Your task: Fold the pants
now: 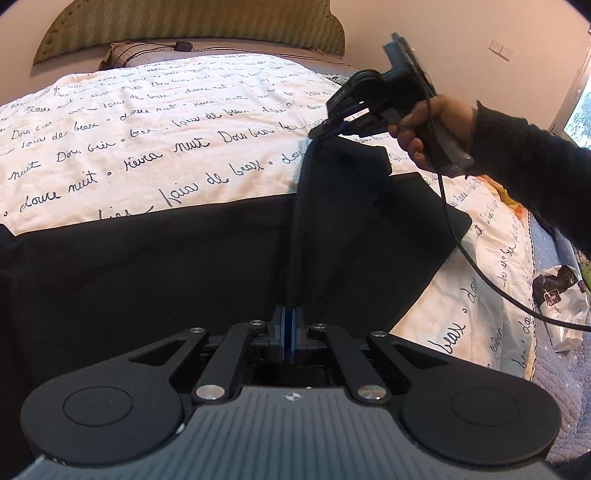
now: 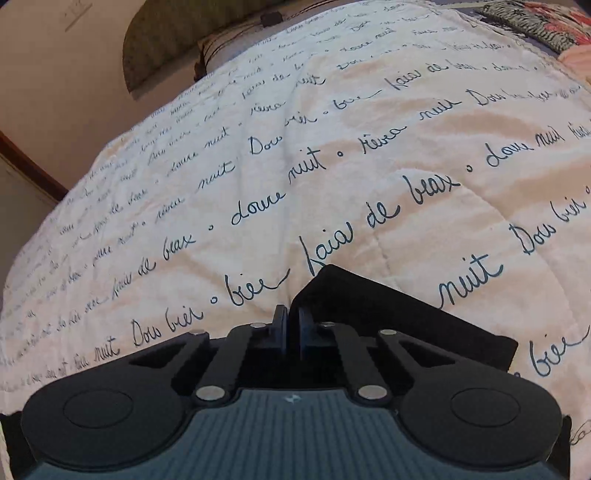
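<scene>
Black pants lie across the near part of a bed. My left gripper is shut on a fold of the pants at the near edge. My right gripper, seen in the left wrist view held by a hand, is shut on the far end of the same lifted fold, raised above the bed. In the right wrist view my right gripper pinches a black corner of the pants between its pads.
The bed has a white quilt with dark handwritten words, also in the right wrist view. A padded headboard and a pillow are at the far end. A plastic bag lies at the right.
</scene>
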Demonstrator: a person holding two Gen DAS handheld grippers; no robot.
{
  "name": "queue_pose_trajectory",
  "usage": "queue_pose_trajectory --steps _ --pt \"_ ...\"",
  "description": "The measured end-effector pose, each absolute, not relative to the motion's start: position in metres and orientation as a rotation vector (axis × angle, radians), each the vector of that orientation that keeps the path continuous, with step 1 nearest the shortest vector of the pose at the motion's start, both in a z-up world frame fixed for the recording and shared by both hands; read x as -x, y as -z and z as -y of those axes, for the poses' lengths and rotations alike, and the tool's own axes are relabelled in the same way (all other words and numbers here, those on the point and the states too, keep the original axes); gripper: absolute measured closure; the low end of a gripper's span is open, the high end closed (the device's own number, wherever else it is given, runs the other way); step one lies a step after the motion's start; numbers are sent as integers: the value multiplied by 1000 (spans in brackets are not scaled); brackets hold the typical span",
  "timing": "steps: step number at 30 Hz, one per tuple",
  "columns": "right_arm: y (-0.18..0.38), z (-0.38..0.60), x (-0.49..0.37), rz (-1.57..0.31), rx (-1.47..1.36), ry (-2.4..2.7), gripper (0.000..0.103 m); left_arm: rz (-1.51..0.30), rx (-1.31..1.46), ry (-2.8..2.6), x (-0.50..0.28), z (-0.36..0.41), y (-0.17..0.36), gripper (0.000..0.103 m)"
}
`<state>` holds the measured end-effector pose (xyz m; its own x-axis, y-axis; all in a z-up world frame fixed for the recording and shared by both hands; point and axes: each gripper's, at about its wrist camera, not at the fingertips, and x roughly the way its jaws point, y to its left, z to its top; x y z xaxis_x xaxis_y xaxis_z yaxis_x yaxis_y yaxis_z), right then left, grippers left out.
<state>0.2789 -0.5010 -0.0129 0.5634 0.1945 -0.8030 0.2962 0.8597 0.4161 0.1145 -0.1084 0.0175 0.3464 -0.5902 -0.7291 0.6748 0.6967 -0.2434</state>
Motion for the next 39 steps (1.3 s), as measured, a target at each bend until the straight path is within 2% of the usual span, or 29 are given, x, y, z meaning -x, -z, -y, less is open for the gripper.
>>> queue_pose_trajectory --steps 3,10,17,21,24,26,27,28,35,39 --pt "7 510 -261 -896 -671 18 99 -905 -91 812 -113 105 -16 95" --pt "-5 525 -233 -793 -782 -16 99 -912 -89 792 -108 102 -16 93" --pt "-41 553 -159 -592 -907 -101 99 -880 -69 829 -100 94 -26 91" --pt "-43 560 -138 -659 -926 -95 97 -889 -17 832 -100 89 -26 91" --pt "-36 557 -155 -727 -912 -72 91 -910 16 825 -103 89 -22 91" --pt "-29 548 -176 -770 -925 -64 75 -930 37 826 -104 89 -17 91" --pt "-27 539 -188 -797 -897 -55 58 -937 46 826 -103 89 -14 91" --pt "-25 527 -199 -820 -852 -52 46 -941 49 830 -102 90 -12 91" --pt "-9 427 -250 -1052 -427 -37 46 -963 40 872 -93 95 4 91" --pt "-18 442 -273 -1057 -369 73 46 -939 79 893 -90 88 6 91"
